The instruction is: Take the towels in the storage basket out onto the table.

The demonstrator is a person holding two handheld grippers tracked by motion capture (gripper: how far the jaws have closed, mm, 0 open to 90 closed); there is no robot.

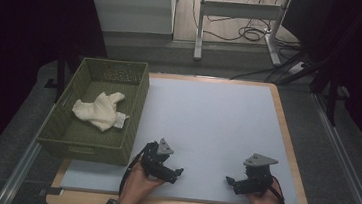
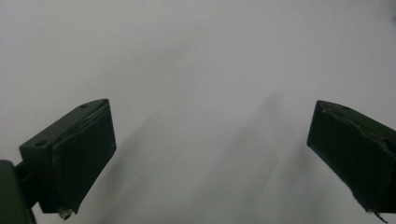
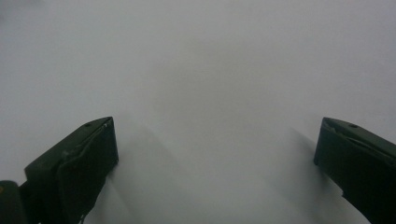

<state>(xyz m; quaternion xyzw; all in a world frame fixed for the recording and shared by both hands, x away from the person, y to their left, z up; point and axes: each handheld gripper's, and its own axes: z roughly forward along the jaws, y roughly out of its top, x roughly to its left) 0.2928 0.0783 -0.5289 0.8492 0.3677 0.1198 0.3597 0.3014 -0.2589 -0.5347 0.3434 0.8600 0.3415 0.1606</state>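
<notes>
A crumpled cream cloth (image 1: 100, 110) lies inside the olive woven basket (image 1: 136, 109) at the table's left. My left gripper (image 1: 177, 174) rests low on the pale mat (image 1: 212, 125) near the front edge, right of the basket, held by a hand. In the left gripper view its jaws stand wide apart (image 2: 210, 154) over bare mat, with nothing between them. My right gripper (image 1: 230, 182) sits farther right on the mat, pointing inward toward the left one. Seen in the right gripper view, it is open (image 3: 215, 168) and empty too.
The mat covers a wooden tabletop (image 1: 286, 137) whose rim shows at right and front. The basket takes up the left edge. Beyond the table stand a desk frame (image 1: 237, 17) and floor cables (image 1: 251, 33). Dark curtains flank both sides.
</notes>
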